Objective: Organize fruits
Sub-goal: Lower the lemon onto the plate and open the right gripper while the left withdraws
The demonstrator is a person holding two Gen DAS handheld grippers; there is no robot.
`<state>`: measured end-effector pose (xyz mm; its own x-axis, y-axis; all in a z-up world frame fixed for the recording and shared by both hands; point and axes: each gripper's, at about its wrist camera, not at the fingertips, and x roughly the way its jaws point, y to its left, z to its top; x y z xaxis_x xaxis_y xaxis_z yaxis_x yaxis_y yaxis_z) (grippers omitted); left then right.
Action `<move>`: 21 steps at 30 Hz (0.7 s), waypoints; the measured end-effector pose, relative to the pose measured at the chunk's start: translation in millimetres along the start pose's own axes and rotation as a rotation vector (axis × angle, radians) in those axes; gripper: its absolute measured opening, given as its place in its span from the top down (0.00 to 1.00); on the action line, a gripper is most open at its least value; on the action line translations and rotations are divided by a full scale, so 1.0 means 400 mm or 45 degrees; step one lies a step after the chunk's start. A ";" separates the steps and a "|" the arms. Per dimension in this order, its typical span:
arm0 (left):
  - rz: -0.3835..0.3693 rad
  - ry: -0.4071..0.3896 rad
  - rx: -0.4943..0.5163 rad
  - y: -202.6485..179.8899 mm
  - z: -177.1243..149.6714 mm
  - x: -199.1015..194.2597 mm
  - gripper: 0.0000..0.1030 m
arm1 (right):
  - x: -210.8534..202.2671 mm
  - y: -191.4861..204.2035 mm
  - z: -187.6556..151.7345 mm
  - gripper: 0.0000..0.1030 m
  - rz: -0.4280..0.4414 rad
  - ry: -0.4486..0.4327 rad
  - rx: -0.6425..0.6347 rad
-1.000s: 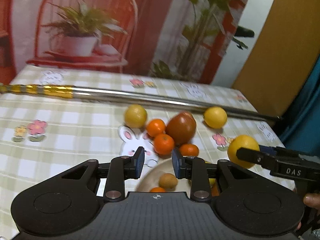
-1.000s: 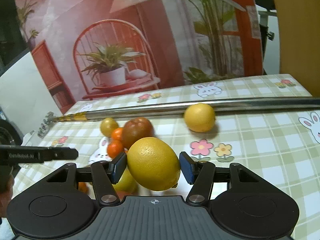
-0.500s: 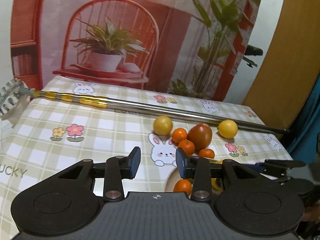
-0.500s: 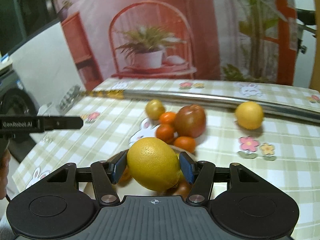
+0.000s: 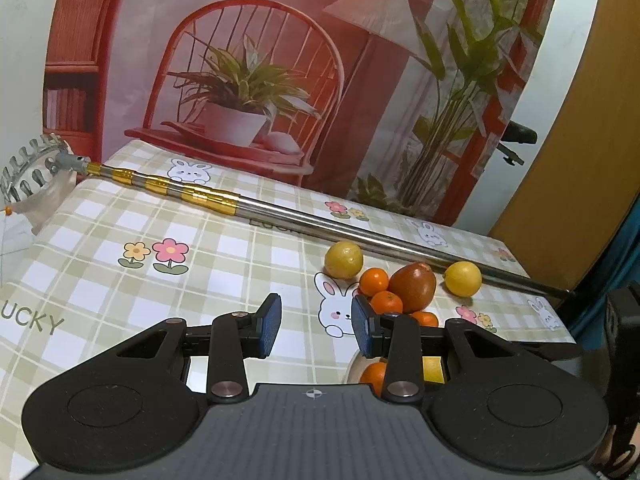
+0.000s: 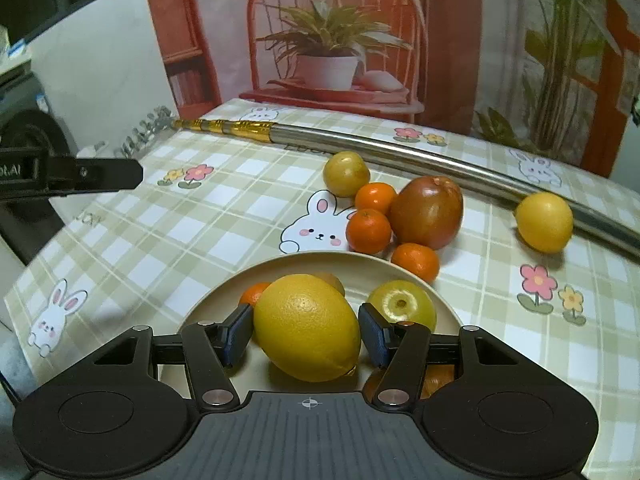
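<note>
My right gripper [image 6: 307, 330] is shut on a large yellow lemon [image 6: 307, 326] and holds it just above the beige plate [image 6: 216, 292]. On the plate lie a small mandarin [image 6: 253, 293] and a yellow-green fruit [image 6: 402, 306]. Beyond the plate, on the checked cloth, sit a yellow-green fruit [image 6: 346, 173], three mandarins [image 6: 368, 231], a red-brown fruit [image 6: 427, 212] and a yellow lemon [image 6: 544, 222]. My left gripper [image 5: 316, 328] is open and empty, left of the plate [image 5: 354, 364] and the fruit cluster [image 5: 414, 286]. Its finger [image 6: 92, 174] shows at the left of the right wrist view.
A long steel pole [image 6: 400, 152] with a gold-banded end lies across the table behind the fruit. The table's left edge [image 5: 24, 248] and right edge [image 5: 560, 320] are near. A printed backdrop of a chair and plants hangs behind the table.
My left gripper drew back and to the left, away from the plate, with its jaws a little wider. My right gripper carried the lemon leftward over the plate.
</note>
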<state>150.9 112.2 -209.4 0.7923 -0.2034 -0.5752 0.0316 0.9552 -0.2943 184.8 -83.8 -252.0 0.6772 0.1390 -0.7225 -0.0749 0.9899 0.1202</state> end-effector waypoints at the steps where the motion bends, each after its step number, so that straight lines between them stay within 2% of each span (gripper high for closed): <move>1: -0.003 0.000 0.002 0.000 -0.001 0.000 0.61 | 0.004 0.003 0.003 0.48 -0.007 0.000 -0.014; 8: -0.017 0.006 -0.002 0.001 -0.005 0.002 0.61 | 0.023 0.013 0.023 0.48 -0.034 0.008 -0.041; 16: -0.031 0.012 0.007 -0.003 -0.005 0.003 0.61 | 0.026 0.030 0.007 0.48 -0.044 0.058 -0.093; 21: -0.026 0.023 -0.001 0.002 -0.004 0.006 0.61 | 0.028 0.028 0.012 0.48 -0.043 0.049 -0.096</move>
<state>151.7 112.1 -212.1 0.7804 -0.2267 -0.5828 0.0470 0.9506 -0.3068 195.1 -71.4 -255.6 0.6520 0.1050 -0.7509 -0.1084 0.9931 0.0447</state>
